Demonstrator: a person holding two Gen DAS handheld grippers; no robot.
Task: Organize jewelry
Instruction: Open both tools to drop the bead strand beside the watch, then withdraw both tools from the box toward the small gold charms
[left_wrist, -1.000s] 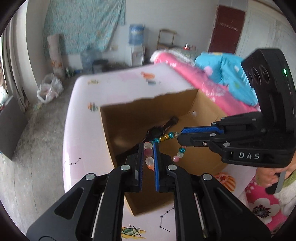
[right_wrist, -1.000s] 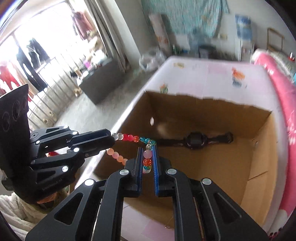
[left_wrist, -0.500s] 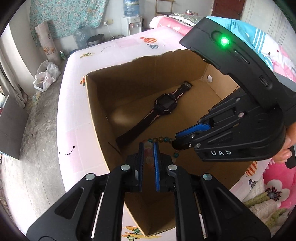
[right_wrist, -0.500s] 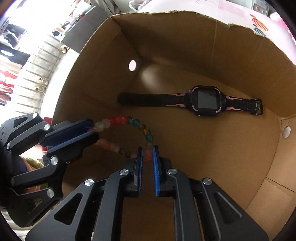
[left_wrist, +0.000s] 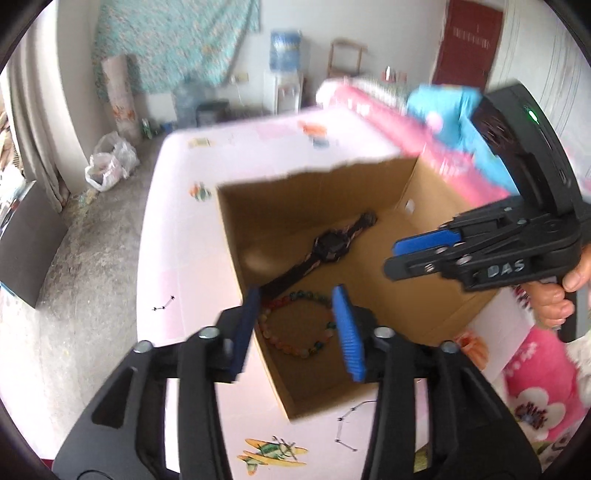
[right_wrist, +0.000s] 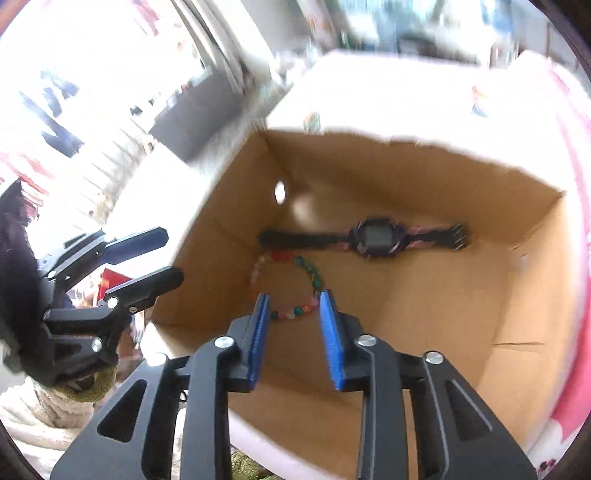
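Cardboard box (right_wrist: 424, 302) floor: bracelet (right_wrist: 291, 288) flat, watch (right_wrist: 373, 240) seemingly lengthwise across.

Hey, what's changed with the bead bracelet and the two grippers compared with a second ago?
Both grippers let go. The left gripper and right gripper each pinched the bead bracelet a second ago; their jaws have just been opening, and it now lies loose on the floor of the cardboard box. The watch stays where it was.
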